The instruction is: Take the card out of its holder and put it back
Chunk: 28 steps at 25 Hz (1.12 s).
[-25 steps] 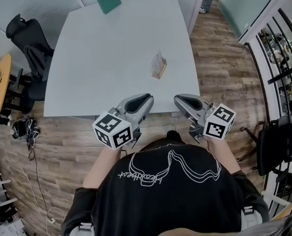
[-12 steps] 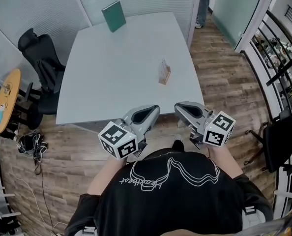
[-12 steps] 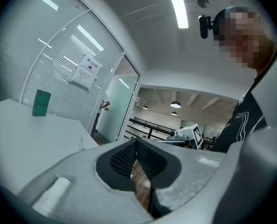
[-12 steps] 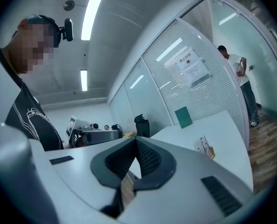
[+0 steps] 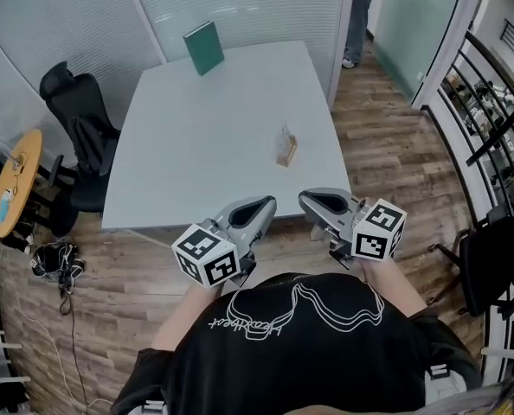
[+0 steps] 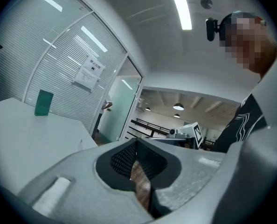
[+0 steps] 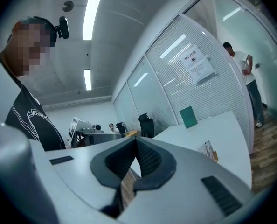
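Well, very little has changed on the table (image 5: pixel 196 145) itself. Over the last moment your two tongs moved a bit but kept side by side in front of your chest. Your head tipped up, so more of the far end of the room now shows. The card holder (image 5: pixel 284 151) did not move. It stands on the table near the right edge, and the card (image 5: pixel 283 138) stands in it.

Your left tongs (image 5: pixel 259 206) are closed with nothing in them. Your right tongs (image 5: pixel 312 200) are closed too, and empty. Both point out at the near edge of the table. From the left tongs the holder is at about 1 o'clock. From the right tongs it is at about 11 o'clock. It is well apart from both.

So the card is in its holder, which is where the job wants it at the end. It may be waiting to come out, or it may be back in already. This look fits both.

Now count:
- Two tongs, each with one marker cube.
- One table.
- One card holder, with one card that you can see.
- One green book (image 5: pixel 204 47) at the table's 12 o'clock edge.
- A black chair (image 5: pixel 75 119) at the table's 9 o'clock, and another black chair (image 5: pixel 491 271) at its 4 o'clock.
- One person (image 5: pixel 359 15) standing at 1 o'clock, past the table.
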Each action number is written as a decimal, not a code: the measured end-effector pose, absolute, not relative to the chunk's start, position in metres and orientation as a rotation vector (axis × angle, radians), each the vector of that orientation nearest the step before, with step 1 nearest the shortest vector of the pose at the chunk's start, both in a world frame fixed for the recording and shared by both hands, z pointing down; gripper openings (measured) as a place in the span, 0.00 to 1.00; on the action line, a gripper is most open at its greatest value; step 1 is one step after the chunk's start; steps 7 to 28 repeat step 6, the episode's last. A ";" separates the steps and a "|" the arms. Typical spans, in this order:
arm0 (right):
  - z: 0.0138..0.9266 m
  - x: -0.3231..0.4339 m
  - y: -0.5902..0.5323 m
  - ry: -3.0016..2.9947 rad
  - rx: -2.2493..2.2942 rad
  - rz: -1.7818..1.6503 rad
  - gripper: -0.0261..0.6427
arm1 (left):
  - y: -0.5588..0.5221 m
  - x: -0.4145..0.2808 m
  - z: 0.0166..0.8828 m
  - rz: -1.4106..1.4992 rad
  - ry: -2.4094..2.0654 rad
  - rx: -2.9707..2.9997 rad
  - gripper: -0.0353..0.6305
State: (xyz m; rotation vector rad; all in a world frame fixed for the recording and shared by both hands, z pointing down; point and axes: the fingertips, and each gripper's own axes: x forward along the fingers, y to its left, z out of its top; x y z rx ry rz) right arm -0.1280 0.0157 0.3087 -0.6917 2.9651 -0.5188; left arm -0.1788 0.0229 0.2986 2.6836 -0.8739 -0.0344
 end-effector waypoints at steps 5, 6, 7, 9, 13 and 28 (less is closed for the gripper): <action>0.293 -0.131 0.012 2.983 -0.620 -0.486 0.05 | 0.015 -0.175 0.279 -0.020 -0.902 2.723 0.07; 0.291 -0.131 0.012 2.986 -0.610 -0.479 0.05 | 0.014 -0.174 0.275 -0.027 -0.905 2.730 0.07; 0.291 -0.131 0.012 2.986 -0.610 -0.479 0.05 | 0.014 -0.174 0.275 -0.027 -0.905 2.730 0.07; 0.291 -0.131 0.012 2.986 -0.610 -0.479 0.05 | 0.014 -0.174 0.275 -0.027 -0.905 2.730 0.07; 0.291 -0.131 0.012 2.986 -0.610 -0.479 0.05 | 0.014 -0.174 0.275 -0.027 -0.905 2.730 0.07; 0.291 -0.131 0.012 2.986 -0.610 -0.479 0.05 | 0.014 -0.174 0.275 -0.027 -0.905 2.730 0.07</action>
